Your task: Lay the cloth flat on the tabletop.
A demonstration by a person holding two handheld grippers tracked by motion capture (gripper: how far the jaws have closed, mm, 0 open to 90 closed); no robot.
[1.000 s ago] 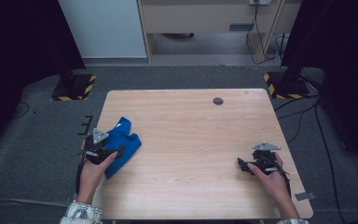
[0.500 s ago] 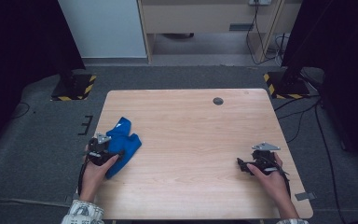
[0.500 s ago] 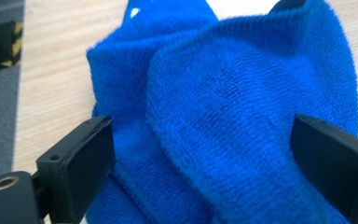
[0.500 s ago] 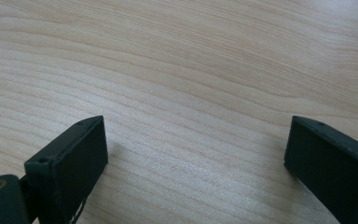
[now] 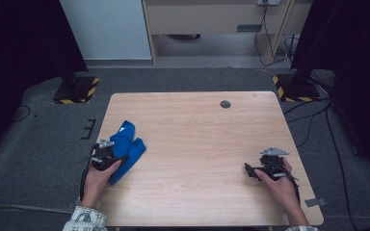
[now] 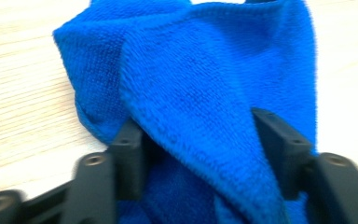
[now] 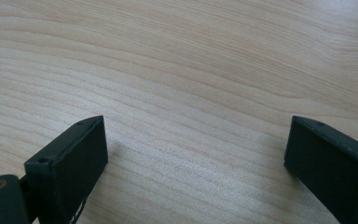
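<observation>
One blue cloth (image 5: 126, 147) lies on the wooden table (image 5: 197, 144), at the left of the high view, close to the table's left edge. It is crumpled, with a raised fold pointing toward the upper part of the frame and a longer lobe running down toward the lower left.

Two grippers are in use, one in each hand. The left gripper (image 5: 107, 155) sits at the lower left of the high view, against the cloth's left side. In the left gripper view its two black jaws rise from the bottom of the frame, one on each side of a thick ridge of cloth (image 6: 205, 93). The jaws stand partly apart with the fabric bunched between them and touching both inner faces. Whether they press firmly on it cannot be told.

The right gripper (image 5: 255, 171) rests at the lower right of the high view, well apart from the cloth. In the right gripper view its two jaws stand wide apart over bare wood (image 7: 191, 93), with nothing between them.

One small dark round disc (image 5: 225, 104) sits in the table top near its far edge, in the upper middle of the high view.

Two yellow-and-black striped stand bases (image 5: 74, 90) stand on the grey floor, one beyond each far corner of the table.
</observation>
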